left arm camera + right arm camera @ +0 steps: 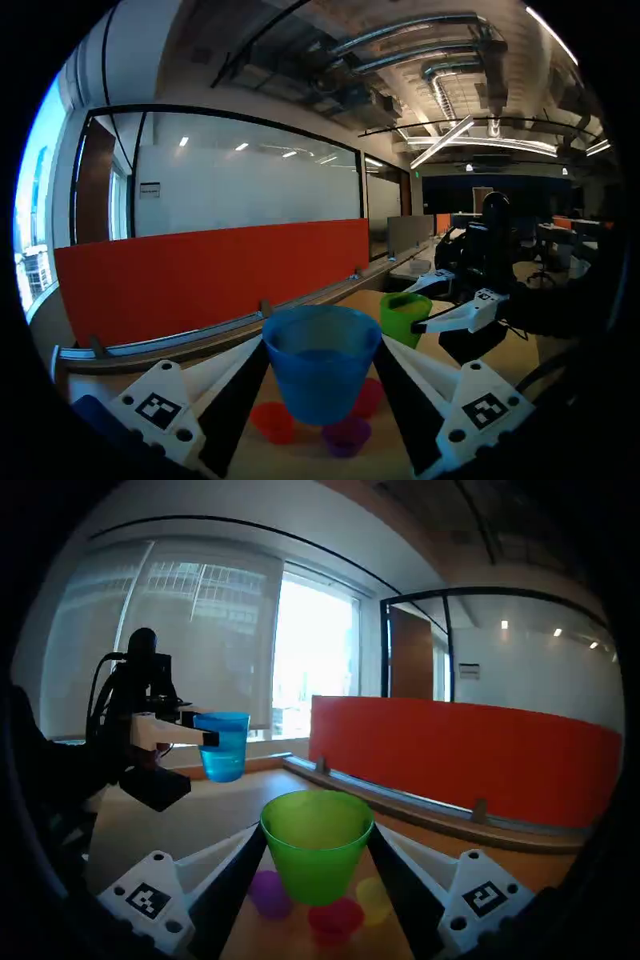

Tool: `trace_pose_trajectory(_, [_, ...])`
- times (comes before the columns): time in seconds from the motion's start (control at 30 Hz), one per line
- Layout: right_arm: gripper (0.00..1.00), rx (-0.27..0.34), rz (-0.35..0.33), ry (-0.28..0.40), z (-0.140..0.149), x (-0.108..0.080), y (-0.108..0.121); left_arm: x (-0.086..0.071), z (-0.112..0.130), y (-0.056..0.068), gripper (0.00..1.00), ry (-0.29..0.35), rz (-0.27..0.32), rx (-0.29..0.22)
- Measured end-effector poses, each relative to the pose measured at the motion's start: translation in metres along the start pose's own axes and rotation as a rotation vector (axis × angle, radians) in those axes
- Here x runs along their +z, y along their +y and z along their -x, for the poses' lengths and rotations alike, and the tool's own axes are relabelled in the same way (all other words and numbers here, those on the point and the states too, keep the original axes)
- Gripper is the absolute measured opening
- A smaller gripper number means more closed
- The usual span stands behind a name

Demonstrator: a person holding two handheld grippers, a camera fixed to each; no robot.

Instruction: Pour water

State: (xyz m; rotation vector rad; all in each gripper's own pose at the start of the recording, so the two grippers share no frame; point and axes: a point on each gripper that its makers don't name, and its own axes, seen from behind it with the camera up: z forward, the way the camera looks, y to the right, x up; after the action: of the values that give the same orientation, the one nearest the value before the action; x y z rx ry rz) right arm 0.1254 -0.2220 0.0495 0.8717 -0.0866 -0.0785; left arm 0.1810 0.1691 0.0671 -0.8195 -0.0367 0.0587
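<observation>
Blue cup upright, part-filled | left tool pinching it | right tool pinching green cup

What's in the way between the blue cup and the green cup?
Nothing visible. The blue cup, held in the left gripper, and the green cup, in the right gripper, have open air between them; the small cups sit below.

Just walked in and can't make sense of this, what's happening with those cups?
Two handheld grippers are at work. The left gripper has a translucent blue plastic cup, seemingly part-filled with water, between its fingers; the right gripper holds a green plastic cup the same way. Both cups are upright above the wooden table, so no pouring yet. Under them sit small coloured cups.
</observation>
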Motion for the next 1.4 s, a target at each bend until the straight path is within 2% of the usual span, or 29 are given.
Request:
trace_pose_trajectory(0.4, [0.91,0.012,-0.065,0.003,-0.003,0.007,-0.020,-0.003,-0.008,-0.004,0.85,0.010,-0.026,0.105])
trace_pose_trajectory(0.9, [0.91,-0.016,-0.136,-0.011,-0.001,0.016,-0.045,-0.003,-0.024,-0.005,0.85,0.003,-0.067,0.313])
trace_pose_trajectory(1.4, [0.91,-0.028,-0.178,-0.032,0.009,0.026,-0.059,0.001,-0.042,0.002,0.85,0.021,-0.076,0.501])
